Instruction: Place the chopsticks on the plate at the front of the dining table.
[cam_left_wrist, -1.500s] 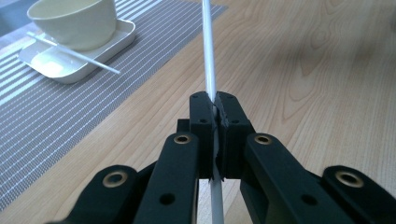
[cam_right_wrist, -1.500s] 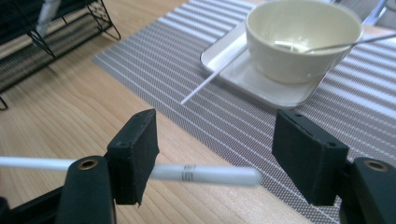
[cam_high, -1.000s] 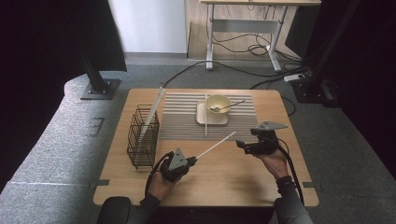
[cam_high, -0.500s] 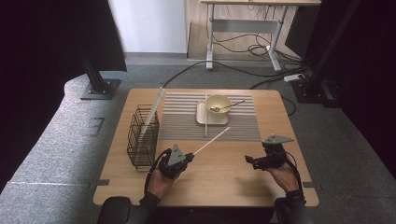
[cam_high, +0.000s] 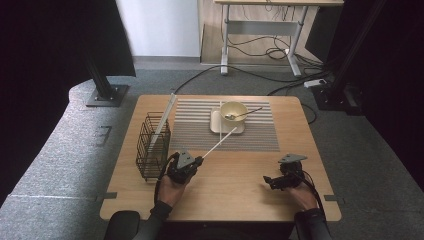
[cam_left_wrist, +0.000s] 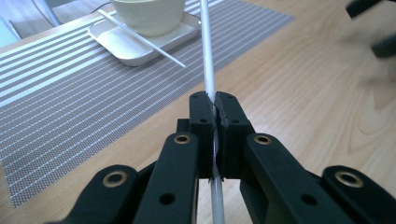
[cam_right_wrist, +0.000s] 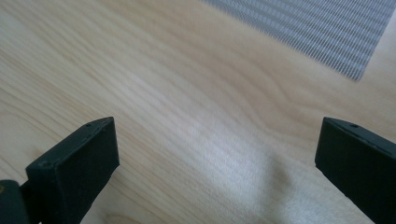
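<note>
Chopstick held left, right gripper free

Left gripper (cam_high: 196, 162) is pinching one white chopstick (cam_high: 220, 143) near its butt end; in the left gripper view the stick (cam_left_wrist: 208, 70) runs straight out between the pressed-together jaws. Its tip points far-right toward the plate (cam_high: 216, 125) and bowl (cam_high: 233, 111) on the striped mat (cam_high: 190, 131). Second chopstick (cam_left_wrist: 140, 38) lies across the plate edge. Spoon (cam_high: 245, 113) sits in the bowl.

Right gripper (cam_high: 269, 180) is spread wide, nothing between the jaws, low over bare table (cam_high: 235, 185) at near right; the jaws have just been opening.

Wire basket (cam_high: 151, 146) stands at the left, just beside the left hand, with a flat board (cam_high: 164, 120) leaning in it.

Judgement: stick is picked, transfer pending. Likely target is the basket. Next move: swing the left gripper left, tilt the stick upright, lower the tip between the wires, then release. Watch the long free end near the bowl.
</note>
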